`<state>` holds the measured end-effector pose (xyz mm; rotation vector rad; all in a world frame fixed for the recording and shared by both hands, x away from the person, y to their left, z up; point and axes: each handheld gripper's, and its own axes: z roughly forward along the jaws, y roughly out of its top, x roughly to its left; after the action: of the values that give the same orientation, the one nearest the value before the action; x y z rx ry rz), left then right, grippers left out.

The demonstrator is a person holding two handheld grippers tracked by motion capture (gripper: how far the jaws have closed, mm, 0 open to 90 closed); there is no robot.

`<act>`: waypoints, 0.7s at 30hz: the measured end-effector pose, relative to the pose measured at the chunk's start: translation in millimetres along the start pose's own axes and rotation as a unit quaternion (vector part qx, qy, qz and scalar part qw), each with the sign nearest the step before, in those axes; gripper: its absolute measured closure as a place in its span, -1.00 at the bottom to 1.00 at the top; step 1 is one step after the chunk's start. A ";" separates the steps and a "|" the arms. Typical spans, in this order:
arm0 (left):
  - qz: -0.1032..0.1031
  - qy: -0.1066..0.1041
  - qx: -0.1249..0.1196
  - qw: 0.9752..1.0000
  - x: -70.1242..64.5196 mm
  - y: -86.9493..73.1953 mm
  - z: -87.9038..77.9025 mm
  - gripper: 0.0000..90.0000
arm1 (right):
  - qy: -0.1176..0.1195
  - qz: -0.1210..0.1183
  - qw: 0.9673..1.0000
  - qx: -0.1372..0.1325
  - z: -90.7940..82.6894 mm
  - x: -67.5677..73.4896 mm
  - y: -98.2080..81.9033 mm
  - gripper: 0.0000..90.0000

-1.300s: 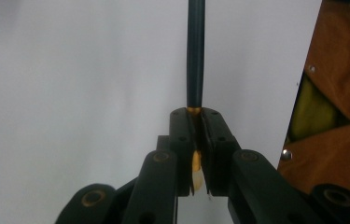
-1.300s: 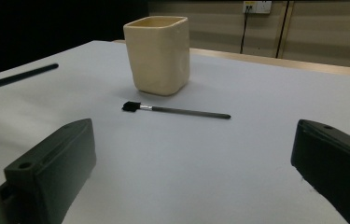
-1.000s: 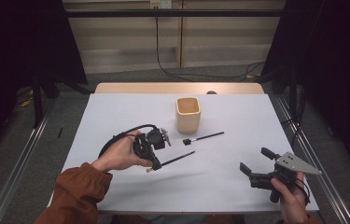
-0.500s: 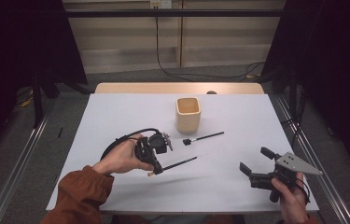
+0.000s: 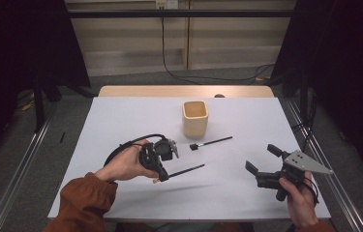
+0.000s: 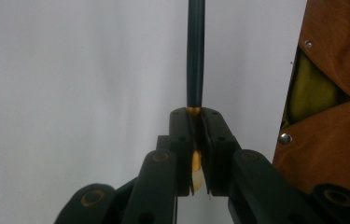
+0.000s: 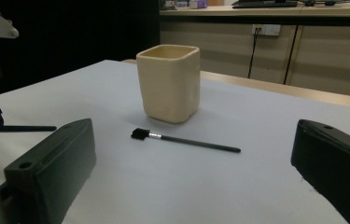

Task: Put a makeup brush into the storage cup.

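- Clamping a thin dark brush (image 5: 185,170) by its yellowish end, the left gripper (image 5: 161,175) has its jaws pressed together on the handle; the left gripper view shows the pale tip (image 6: 196,161) pinched between the pads and the dark stem (image 6: 195,51) running straight out from them.
- High view: the held brush sticks out to the right of the left gripper, low over the white table (image 5: 121,121), with a faint shadow beneath it.
- Left hand (image 5: 121,164) wraps the gripper body; a rust-coloured sleeve (image 5: 80,198) covers the forearm; the black cable (image 5: 126,144) loops up behind the hand.
- Right gripper (image 5: 262,162) sits near the table's right edge in the right hand (image 5: 299,198), jaws well apart, nothing between them.
- Second brush (image 5: 210,142) lies flat on the table between the two grippers, bristles toward the left, just in front of the cup.
- Cream square cup (image 5: 195,117) stands upright beyond it, near the table's middle; in the right gripper view the cup (image 7: 169,81) is behind the lying brush (image 7: 186,140), apart from it.
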<state>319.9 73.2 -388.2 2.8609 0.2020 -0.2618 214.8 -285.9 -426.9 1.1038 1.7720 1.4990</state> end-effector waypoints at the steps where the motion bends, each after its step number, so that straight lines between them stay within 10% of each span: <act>1: 0.000 -0.005 -0.002 1.000 0.7 -0.4 -0.5 0.86 | 0.000 0.000 1.000 -0.003 1.2 0.0 2.4 -1.00; 21: -0.009 0.004 -0.003 1.000 1.8 -1.9 0.7 0.86 | 0.031 -0.037 0.998 -0.028 36.6 -4.9 51.4 -1.00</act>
<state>321.3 75.0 -389.7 2.8565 0.2295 -0.2538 259.5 -269.7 -385.2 0.9638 1.7812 1.5428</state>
